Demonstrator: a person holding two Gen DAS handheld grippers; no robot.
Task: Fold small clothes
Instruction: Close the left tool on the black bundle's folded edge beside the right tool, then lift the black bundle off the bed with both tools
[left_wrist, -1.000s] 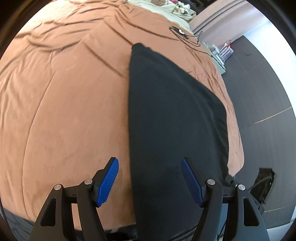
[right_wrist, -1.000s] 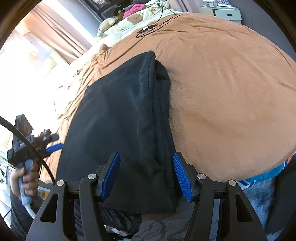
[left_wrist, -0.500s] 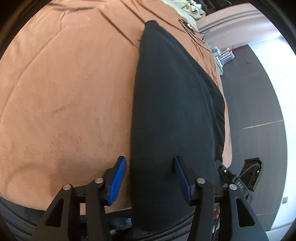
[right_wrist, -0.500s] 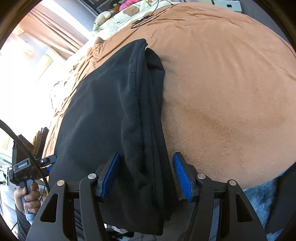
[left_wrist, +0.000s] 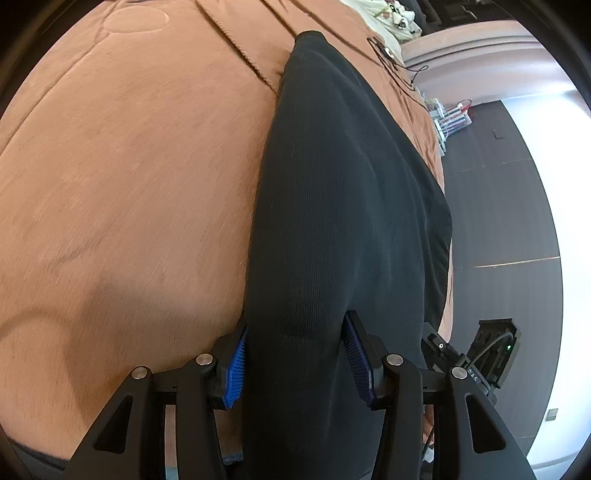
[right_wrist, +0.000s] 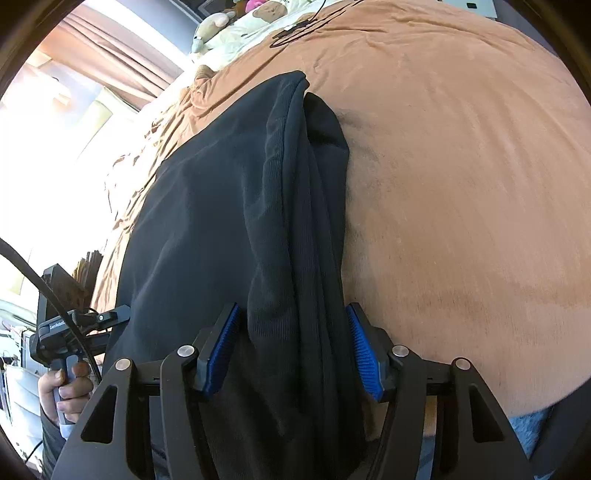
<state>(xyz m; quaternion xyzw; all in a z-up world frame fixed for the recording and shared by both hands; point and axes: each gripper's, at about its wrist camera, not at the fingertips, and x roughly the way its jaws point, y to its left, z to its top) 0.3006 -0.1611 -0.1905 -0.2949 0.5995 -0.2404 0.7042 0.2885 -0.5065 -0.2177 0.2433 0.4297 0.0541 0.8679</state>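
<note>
A black garment (left_wrist: 343, 184) lies lengthwise on a brown blanket (left_wrist: 129, 184), folded so that a thick doubled edge runs along its right side (right_wrist: 314, 221). My left gripper (left_wrist: 295, 358) is at the garment's near left corner. Both blue pads (left_wrist: 236, 363) press on bunched cloth that fills the gap between them. My right gripper (right_wrist: 291, 347) straddles the thick folded edge at the near right corner. Its jaws are closing: the right pad (right_wrist: 362, 350) touches the fold, while the left one stands a little off it. A hand (right_wrist: 66, 391) holds the left gripper (right_wrist: 74, 332).
Pillows and plush toys (right_wrist: 258, 14) sit at the far end of the bed, with a black cable (left_wrist: 391, 62) lying on the blanket there. Dark floor (left_wrist: 498, 221) and a small rack (left_wrist: 450, 114) lie beyond the bed's right side. A curtain (right_wrist: 110, 66) hangs by a bright window.
Both grippers have sunk onto the garment's near edge. The left jaws narrowed from wide apart onto the cloth. The right jaws narrowed slightly around the folded edge.
</note>
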